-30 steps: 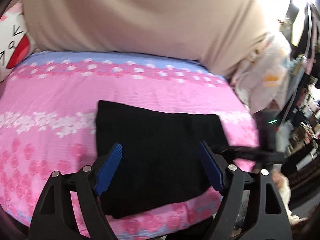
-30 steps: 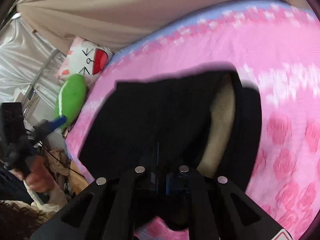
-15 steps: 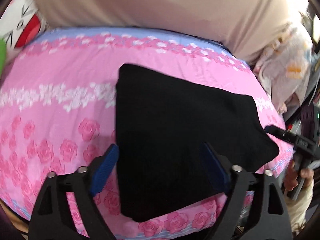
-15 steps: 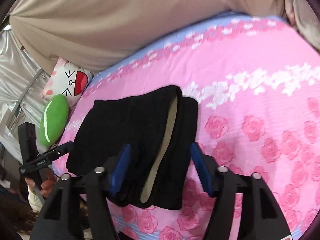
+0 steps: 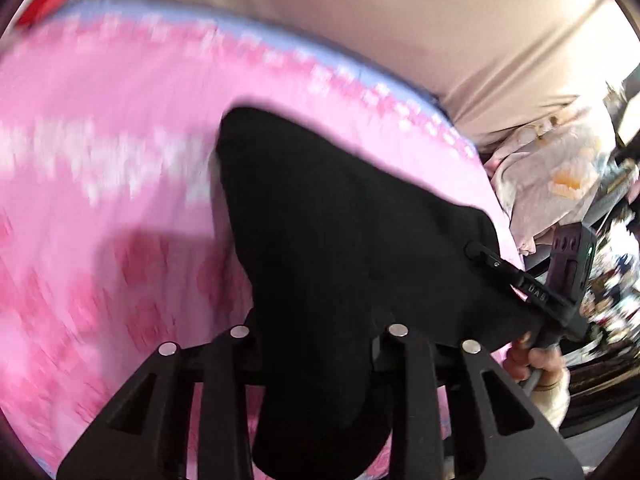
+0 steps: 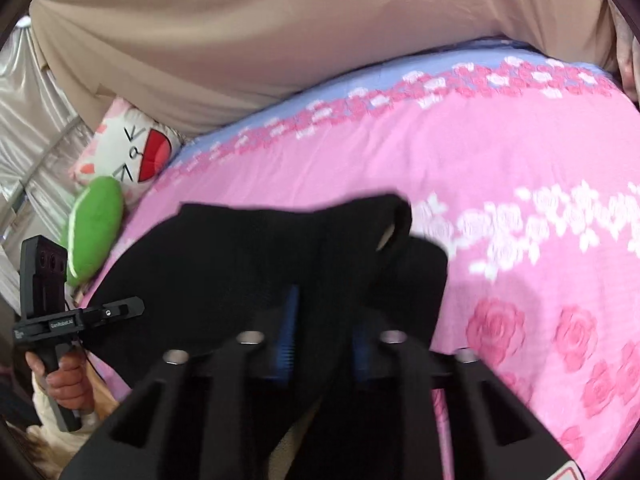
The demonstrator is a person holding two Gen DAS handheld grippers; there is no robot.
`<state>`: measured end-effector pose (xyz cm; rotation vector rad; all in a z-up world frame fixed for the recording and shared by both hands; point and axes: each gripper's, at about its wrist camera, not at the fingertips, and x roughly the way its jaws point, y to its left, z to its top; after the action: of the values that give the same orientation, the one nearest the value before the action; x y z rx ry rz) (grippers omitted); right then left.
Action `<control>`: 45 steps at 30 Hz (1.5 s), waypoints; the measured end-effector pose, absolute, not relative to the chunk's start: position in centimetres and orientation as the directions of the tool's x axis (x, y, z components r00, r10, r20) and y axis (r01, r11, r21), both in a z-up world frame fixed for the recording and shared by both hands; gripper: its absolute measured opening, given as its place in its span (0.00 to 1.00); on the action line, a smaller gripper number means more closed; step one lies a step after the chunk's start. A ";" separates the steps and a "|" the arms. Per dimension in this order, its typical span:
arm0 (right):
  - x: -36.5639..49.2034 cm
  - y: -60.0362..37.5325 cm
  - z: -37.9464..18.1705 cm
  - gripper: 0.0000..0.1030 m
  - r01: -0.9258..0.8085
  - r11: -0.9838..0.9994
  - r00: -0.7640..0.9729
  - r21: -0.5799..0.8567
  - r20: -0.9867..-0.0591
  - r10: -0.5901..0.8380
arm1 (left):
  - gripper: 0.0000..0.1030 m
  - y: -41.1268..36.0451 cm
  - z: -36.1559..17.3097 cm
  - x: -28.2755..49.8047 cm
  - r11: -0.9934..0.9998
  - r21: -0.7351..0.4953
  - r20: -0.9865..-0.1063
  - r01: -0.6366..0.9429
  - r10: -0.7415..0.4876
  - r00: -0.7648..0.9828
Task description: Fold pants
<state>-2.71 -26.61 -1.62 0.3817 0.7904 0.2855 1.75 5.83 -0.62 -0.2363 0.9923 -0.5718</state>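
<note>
The black pants [image 5: 344, 240] lie folded on a pink rose-print bedspread [image 5: 104, 184], near its front edge. My left gripper [image 5: 320, 344] is shut on the near edge of the pants; the cloth hides its fingertips. My right gripper [image 6: 324, 340] is shut on the other near part of the pants [image 6: 256, 256], blue pads pressed on the cloth. A beige lining shows at a fold [image 6: 386, 236]. Each gripper shows in the other's view, the right [image 5: 532, 292] and the left [image 6: 80, 318].
A beige curtain [image 6: 280, 28] hangs behind the bed. A cartoon pillow [image 6: 128, 152] and a green plush [image 6: 94, 228] lie at the left end. Floral bedding [image 5: 560, 184] and clutter sit past the right end.
Both grippers were open above the pants half a second ago; now both have closed on the near edge. The pants' near edge is bunched and lifted.
</note>
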 end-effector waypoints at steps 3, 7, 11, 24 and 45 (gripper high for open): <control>-4.3 -26.4 3.0 0.06 -0.156 0.904 0.743 0.397 -0.556 0.372 | 0.28 4.8 2.9 0.8 0.828 -0.369 -0.691 0.423 -0.548 0.470; -5.0 -27.0 1.9 0.09 -0.142 0.907 0.721 0.396 -0.586 0.369 | 0.33 4.0 0.7 0.8 0.855 -0.294 -0.749 0.427 -0.484 0.453; -5.3 -27.2 -3.6 0.24 -0.067 0.851 0.629 0.520 -0.640 0.441 | 0.45 4.5 -3.2 1.1 0.905 -0.238 -0.801 0.353 -0.388 0.456; -9.3 -23.4 -3.8 0.17 -0.090 0.847 0.598 0.524 -0.652 0.466 | 0.59 4.8 -2.8 0.3 0.930 -0.161 -0.808 0.331 -0.316 0.497; -11.2 -28.2 -5.0 0.81 0.073 0.740 0.608 0.669 -0.618 0.499 | 0.95 9.7 -4.7 0.4 0.826 -0.517 -0.738 0.225 -0.563 0.373</control>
<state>-11.25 -28.19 -4.97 0.7153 0.8991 0.2723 0.39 9.74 -4.69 -0.3576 1.0782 -0.5182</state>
